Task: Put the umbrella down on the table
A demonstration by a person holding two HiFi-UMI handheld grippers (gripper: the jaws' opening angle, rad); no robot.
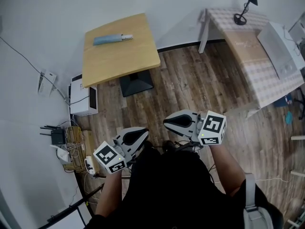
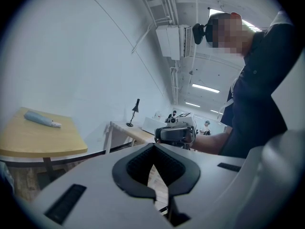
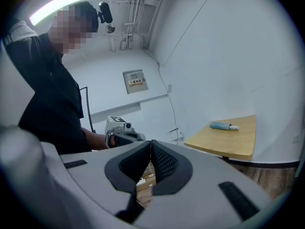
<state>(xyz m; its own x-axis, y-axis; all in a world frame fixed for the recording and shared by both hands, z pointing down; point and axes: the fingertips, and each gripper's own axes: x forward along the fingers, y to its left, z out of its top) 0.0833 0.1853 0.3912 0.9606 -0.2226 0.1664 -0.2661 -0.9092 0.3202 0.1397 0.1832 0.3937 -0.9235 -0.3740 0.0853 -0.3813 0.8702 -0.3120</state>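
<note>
Left tool (image 1: 143,133) and right tool (image 1: 167,122) pressed together, empty (umbrella (image 1: 112,39) lies flat on table (image 1: 138,58)); wisest to hold clear.

The right gripper (image 3: 151,146) had its black ribbed pads pressed together at the tips, with nothing between them; only a sliver of floor clutter showed through the gap below. Just beyond the jaws, the left gripper (image 3: 125,136) was held at the end of a bare forearm belonging to a person in a dark top (image 3: 45,94), who filled the left side and wore a small camera (image 3: 105,12) on the head. To the right stood a light wooden table (image 3: 233,144), and a folded blue umbrella (image 3: 222,126) lay flat on its top. A small wall panel (image 3: 135,81) hung on the white wall behind.
</note>
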